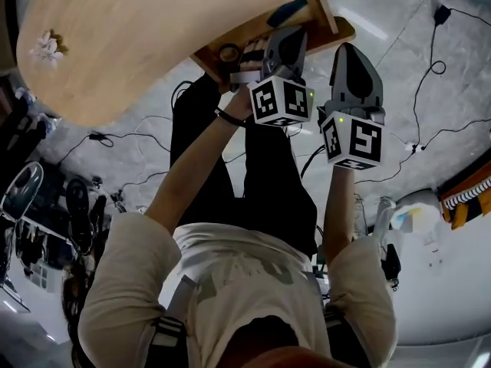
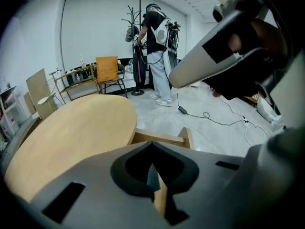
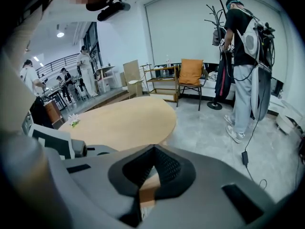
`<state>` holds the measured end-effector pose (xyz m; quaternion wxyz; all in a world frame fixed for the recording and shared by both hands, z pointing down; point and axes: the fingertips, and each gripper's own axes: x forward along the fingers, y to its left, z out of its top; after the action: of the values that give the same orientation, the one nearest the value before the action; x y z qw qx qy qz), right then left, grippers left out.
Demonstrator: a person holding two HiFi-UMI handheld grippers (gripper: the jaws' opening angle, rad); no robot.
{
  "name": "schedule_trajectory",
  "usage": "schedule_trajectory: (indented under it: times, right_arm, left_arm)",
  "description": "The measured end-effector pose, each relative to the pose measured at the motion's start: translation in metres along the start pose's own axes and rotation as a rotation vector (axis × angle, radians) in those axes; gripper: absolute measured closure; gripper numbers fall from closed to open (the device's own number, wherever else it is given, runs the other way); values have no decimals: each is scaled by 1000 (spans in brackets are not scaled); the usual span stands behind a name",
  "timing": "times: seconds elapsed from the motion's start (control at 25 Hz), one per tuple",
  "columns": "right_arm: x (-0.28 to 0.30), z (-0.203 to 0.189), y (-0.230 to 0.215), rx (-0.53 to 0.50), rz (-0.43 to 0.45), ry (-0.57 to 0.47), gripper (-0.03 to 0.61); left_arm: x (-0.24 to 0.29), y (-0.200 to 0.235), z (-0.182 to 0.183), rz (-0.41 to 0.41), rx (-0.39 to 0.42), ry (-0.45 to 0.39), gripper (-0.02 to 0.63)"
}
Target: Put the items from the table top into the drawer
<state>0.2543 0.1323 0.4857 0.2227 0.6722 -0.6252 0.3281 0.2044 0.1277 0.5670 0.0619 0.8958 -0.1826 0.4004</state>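
Over the open drawer, which juts from under the near edge of the oval wooden worktop, both tools hang side by side and tilted downward: left gripper w/ its tip right above the drawer's inside, right gripper just beside it, past the drawer's outer corner. Each gripper view shows its jaws brought together w/ nothing clamped, only a thin slit thru which wood shows. Prob. reason for the pose: the drawer is the drop-off spot, so tools sit above it, and closed empty jaws suggest neither is carrying anything at present. Drawer is pulled out far enough to drop things in from above; a dark ring and a blue piece lie inside, partly hidden by the left tool, so at least some items look stowed. As for what's left: one small white item sits alone at the far end of the worktop, well apart from both tools and the drawer. It looks crumpled or petal-like, white w/ a hint of green in the right gripper view; too small to say exactly what it is. Prob. light and soft, so a gentle pinch should do. Rest of the worktop surface in view is bare wood.
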Motion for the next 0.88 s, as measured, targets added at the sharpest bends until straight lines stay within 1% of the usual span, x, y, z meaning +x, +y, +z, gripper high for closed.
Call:
schedule_trajectory:
  times: [0.12, 0.2, 0.28, 0.4, 0.52, 0.68, 0.72, 0.8, 0.88]
  right_arm:
    - [2, 5, 2, -1, 2, -15, 574]
    - [4, 11, 8, -6, 11, -26, 574]
    - [4, 20, 16, -19, 23, -39, 574]
    - [-5, 48, 30, -50, 43, -81, 574]
    - [-21, 99, 52, -91, 67, -168, 574]
    - [-52, 192, 96, -171, 130, -329, 574]
    - [-62, 213, 108, -188, 145, -367, 574]
    - [-80, 248, 131, -219, 174, -434, 574]
    - [-95, 274, 154, -244, 206, -485, 574]
  left_arm:
    - [-2, 2, 3, 7, 7, -9, 607]
    - [-9, 11, 7, 23, -12, -23, 607]
    - [-21, 26, 17, 48, -58, -56, 607]
    - [-55, 59, 45, 97, -173, -135, 607]
    - [-105, 107, 85, 184, -251, -239, 607]
    - [-196, 178, 146, 331, -309, -420, 607]
    - [-217, 192, 155, 359, -329, -448, 607]
    - [-250, 211, 160, 397, -394, -445, 607]
    - [-277, 223, 154, 439, -456, -431, 607]
